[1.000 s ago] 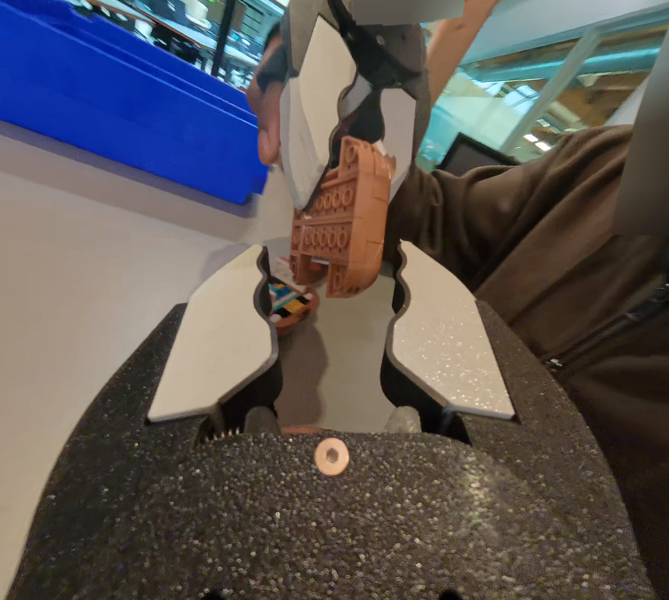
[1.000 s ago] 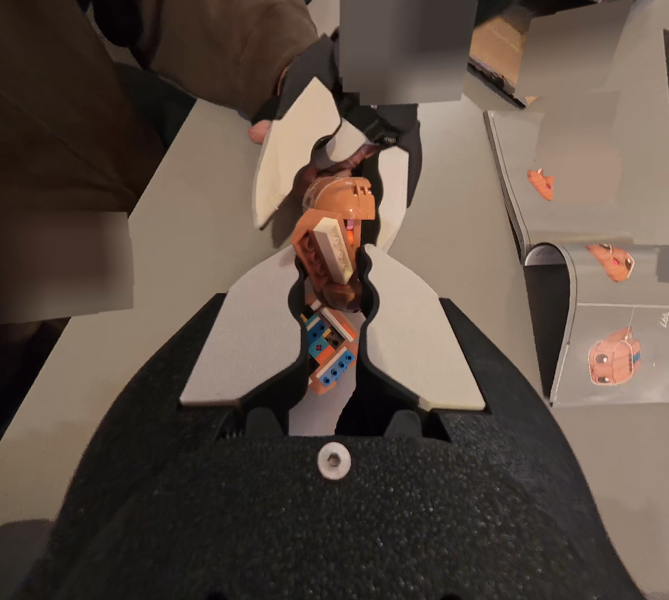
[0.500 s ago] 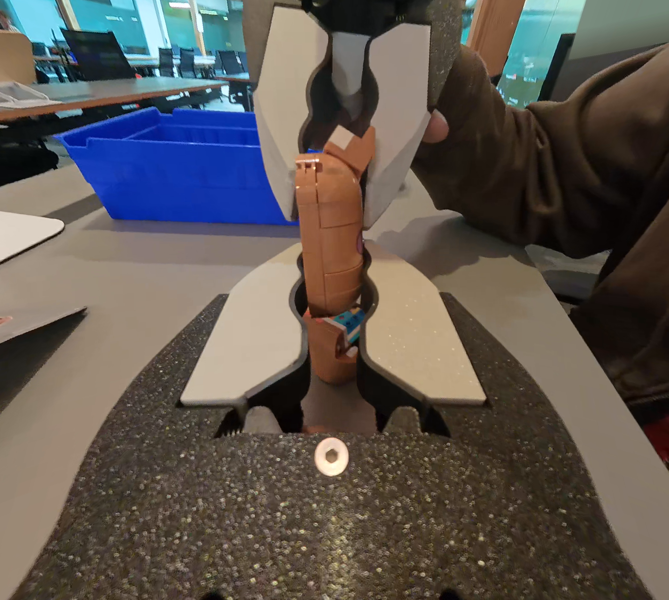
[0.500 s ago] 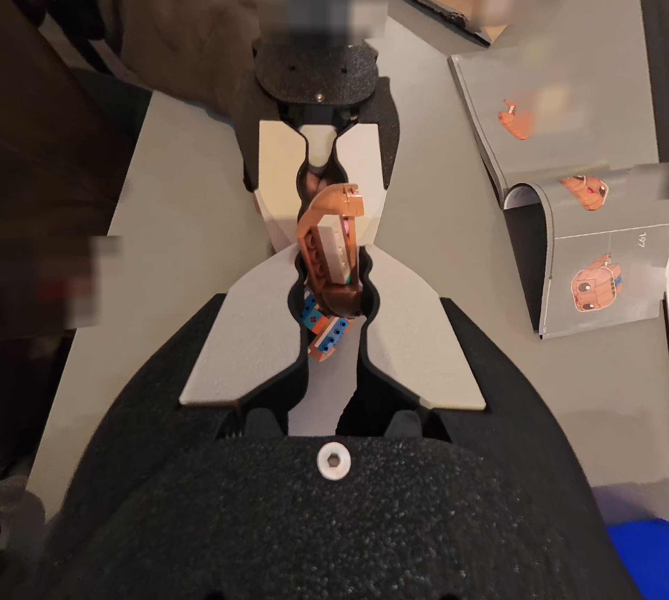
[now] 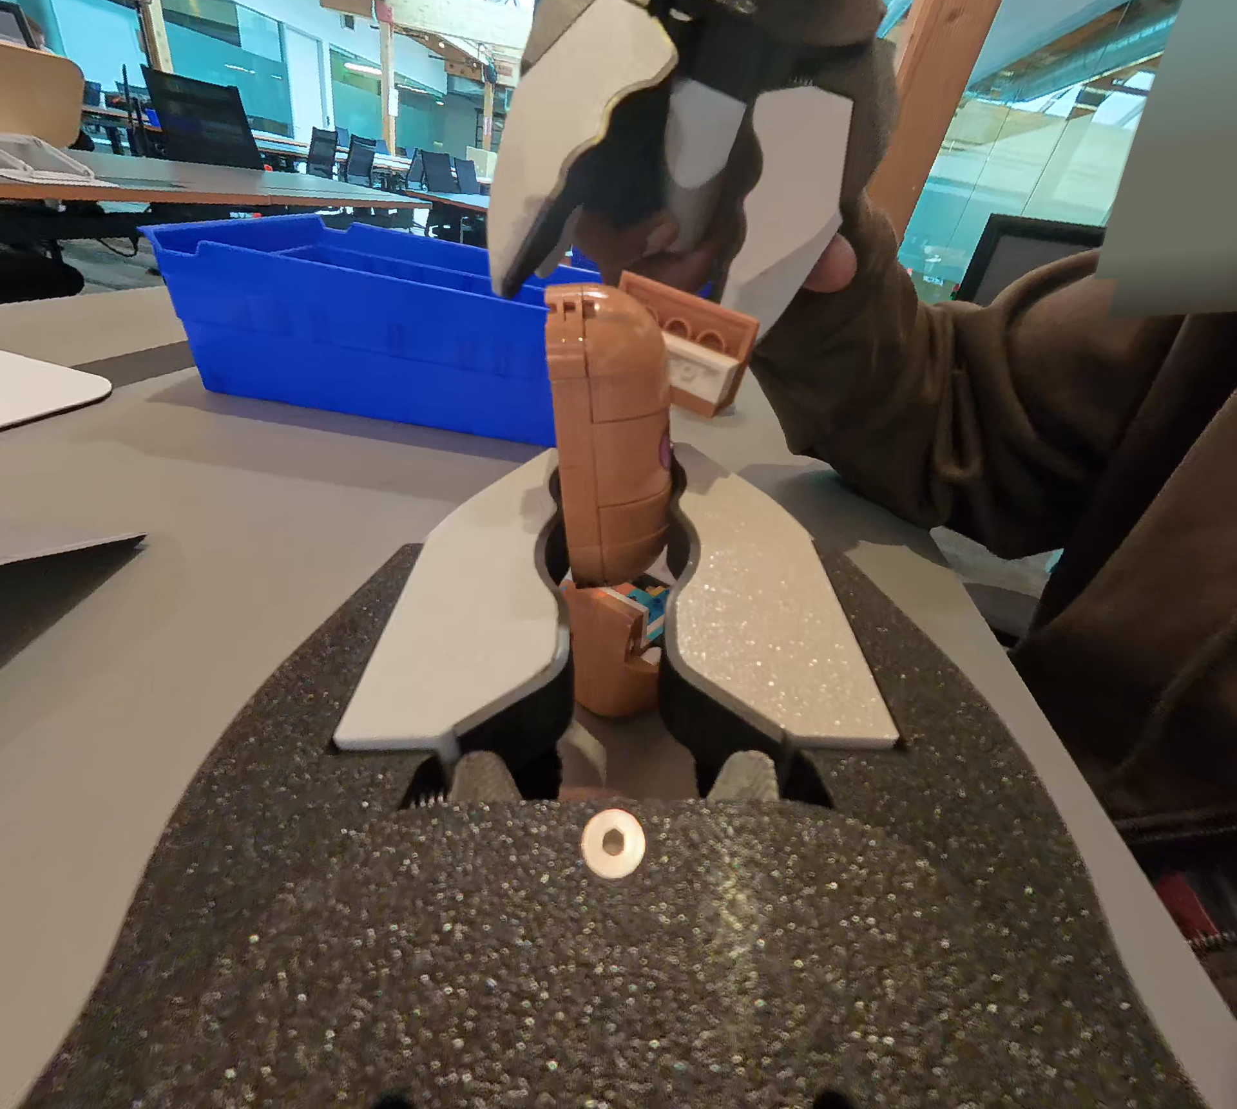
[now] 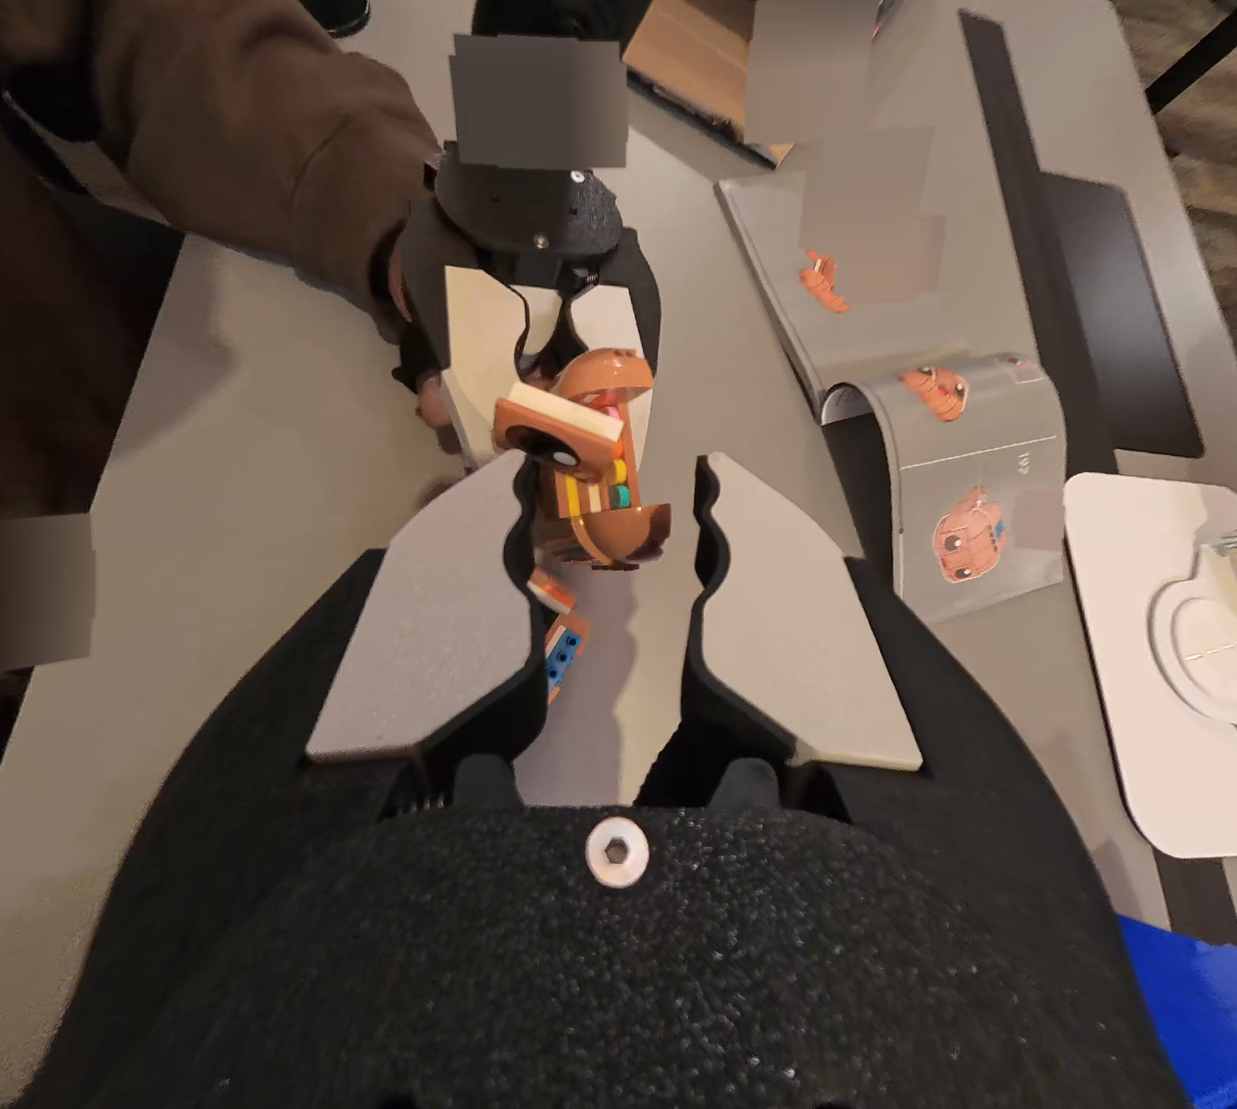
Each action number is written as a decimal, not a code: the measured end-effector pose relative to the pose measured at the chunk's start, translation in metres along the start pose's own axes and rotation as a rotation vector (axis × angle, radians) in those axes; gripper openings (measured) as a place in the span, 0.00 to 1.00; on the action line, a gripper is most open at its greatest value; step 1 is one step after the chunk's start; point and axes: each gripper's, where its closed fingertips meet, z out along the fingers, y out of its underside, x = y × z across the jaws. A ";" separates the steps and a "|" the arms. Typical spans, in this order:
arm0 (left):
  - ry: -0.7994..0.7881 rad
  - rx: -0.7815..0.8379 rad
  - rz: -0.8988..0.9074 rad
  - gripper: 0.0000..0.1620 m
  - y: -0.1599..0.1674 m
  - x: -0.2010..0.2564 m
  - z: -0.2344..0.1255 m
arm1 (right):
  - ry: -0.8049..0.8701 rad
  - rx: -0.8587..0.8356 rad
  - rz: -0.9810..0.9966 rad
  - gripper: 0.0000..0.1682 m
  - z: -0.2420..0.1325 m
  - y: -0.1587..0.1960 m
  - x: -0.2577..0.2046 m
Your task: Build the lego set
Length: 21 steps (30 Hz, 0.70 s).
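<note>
- We count two grippers, two Lego sub-builds, one blue bin, one open instruction booklet and one grey table.
- In the left wrist view, the left gripper (image 5: 616, 468) fills the lower half of the frame. Its two grey fingers are nearly closed and pinch the brown Lego shell (image 5: 612, 408) by its lower part.
- The shell stands upright at frame centre, with its long axis vertical and its rounded end at the top. A brown-and-white flap sticks out from its upper right.
- The second Lego build (image 5: 606, 662), brown with blue bricks, lies on the table (image 5: 234, 508) just below the shell, between the left fingers.
- The right gripper (image 5: 629, 307) points down from the top centre. Its fingers are spread wide, one either side of the shell's top, and grip nothing.
- A hand (image 5: 830, 260) in a brown sleeve holds that gripper from the right of the frame.
- In the right wrist view, the right gripper (image 6: 609, 468) gapes wide open. The shell (image 6: 589, 475) sits beyond its tips, its long axis running up the frame and its hollow side with coloured bricks facing us.
- The blue bin (image 5: 348, 327) sits at middle left, behind the grippers.
- The booklet (image 6: 970, 475) lies open at the right of the right wrist view.
</note>
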 end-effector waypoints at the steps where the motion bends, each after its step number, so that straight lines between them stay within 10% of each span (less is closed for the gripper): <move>1: 0.001 0.005 -0.012 0.16 -0.001 -0.001 -0.001 | 0.006 0.009 -0.017 0.26 0.000 -0.001 0.000; 21: -0.027 -0.050 -0.081 0.16 0.006 -0.014 -0.010 | 0.051 0.075 -0.283 0.10 0.012 -0.004 -0.006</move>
